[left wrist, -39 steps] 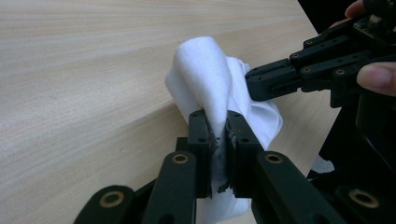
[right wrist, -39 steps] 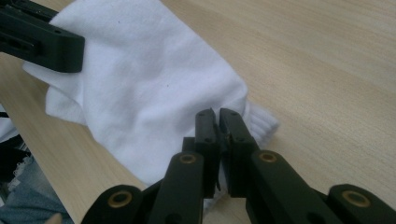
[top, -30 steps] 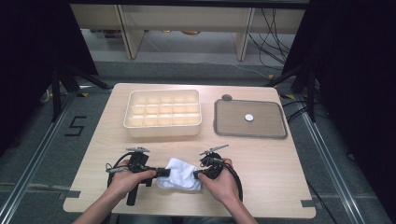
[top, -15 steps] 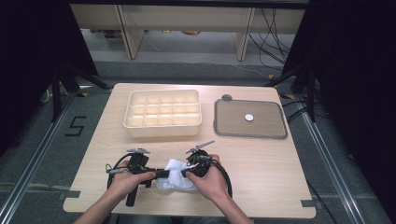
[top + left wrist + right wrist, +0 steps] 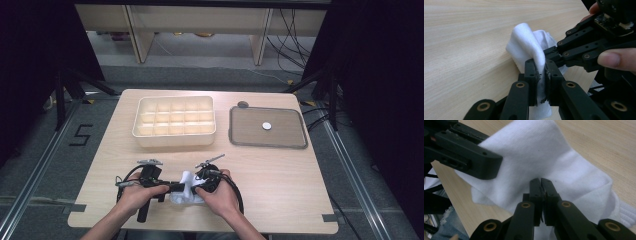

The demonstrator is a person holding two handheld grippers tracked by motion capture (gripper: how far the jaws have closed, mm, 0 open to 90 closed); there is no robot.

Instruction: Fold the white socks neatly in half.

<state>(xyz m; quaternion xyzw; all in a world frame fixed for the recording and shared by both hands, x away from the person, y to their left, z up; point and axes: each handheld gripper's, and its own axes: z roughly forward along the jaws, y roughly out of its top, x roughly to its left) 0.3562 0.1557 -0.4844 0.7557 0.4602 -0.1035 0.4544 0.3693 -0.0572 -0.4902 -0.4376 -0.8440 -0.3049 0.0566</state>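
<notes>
both grippers on the white sock at the near edge of the table. left gripper is clamped on a raised fold of it; right gripper has just been closing and its jaws are now together, apparently pinching a thin layer of sock. step looks like folding or bunching it. next move likely needs both grips held while the hands come together. far left, the compartment box looks empty; far right, the tray holds one small white disc.
</notes>
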